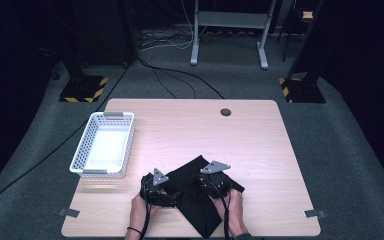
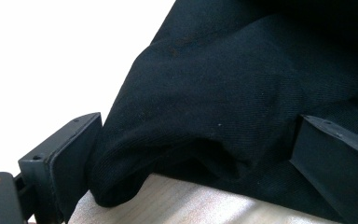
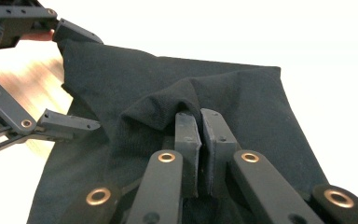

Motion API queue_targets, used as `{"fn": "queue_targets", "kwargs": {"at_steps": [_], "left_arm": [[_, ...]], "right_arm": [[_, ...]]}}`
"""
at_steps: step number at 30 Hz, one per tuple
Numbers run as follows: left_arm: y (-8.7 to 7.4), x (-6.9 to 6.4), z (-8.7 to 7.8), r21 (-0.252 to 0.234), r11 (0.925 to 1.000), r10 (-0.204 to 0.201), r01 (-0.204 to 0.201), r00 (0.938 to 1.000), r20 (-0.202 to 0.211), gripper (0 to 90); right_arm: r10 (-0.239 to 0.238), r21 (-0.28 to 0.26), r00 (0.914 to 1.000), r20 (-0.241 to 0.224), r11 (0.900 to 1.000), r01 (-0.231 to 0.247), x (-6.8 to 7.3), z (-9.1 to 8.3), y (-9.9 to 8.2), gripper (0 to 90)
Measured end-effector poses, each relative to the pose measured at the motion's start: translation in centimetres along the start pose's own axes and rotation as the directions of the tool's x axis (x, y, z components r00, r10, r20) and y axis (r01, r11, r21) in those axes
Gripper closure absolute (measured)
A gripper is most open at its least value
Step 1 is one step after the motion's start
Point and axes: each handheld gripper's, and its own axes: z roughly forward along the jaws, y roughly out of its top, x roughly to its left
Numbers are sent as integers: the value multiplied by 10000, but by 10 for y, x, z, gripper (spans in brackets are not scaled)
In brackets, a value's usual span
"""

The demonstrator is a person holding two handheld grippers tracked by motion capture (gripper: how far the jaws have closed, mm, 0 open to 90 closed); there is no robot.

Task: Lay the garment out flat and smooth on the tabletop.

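Wooden table (image 1: 260,150), black cloth (image 1: 192,197) lying diagonally, corner pointing away

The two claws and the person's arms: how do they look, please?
Both the left claw and the right claw are black, with flat jaws on linkage bars joined by brass-coloured rivets. Each carries a grey three-cornered plate on top and trails a black cable. The forearms are bare; a dark band circles the left wrist.

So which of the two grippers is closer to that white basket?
Left. The left gripper sits just right of the white basket's near corner; the right gripper is farther right, across the black cloth.
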Motion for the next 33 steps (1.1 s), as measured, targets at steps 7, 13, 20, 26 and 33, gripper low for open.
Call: {"fn": "queue_targets", "kwargs": {"at_steps": [7, 13, 20, 26, 33], "left_arm": [[0, 0, 0, 0, 10000, -6, 6, 10000, -6, 35], [0, 0, 0, 5, 10000, -29, 29, 10000, -17, 35], [0, 0, 0, 1, 10000, -37, 37, 10000, -19, 35], [0, 0, 0, -3, 10000, -33, 33, 10000, -15, 35], [0, 0, 0, -4, 10000, -31, 31, 10000, -10, 36]], "right_arm": [[10, -57, 9999, 131, 10000, -9, 1, -4, 2, 857], [15, -207, 9998, 186, 9998, -11, -3, -9, 7, 862], [92, -293, 9997, 241, 9995, -85, -11, -14, 11, 865], [221, -387, 9993, 298, 9990, -210, -17, -16, 11, 865], [444, -559, 9981, 424, 9976, -420, -27, -20, 14, 864]]}}
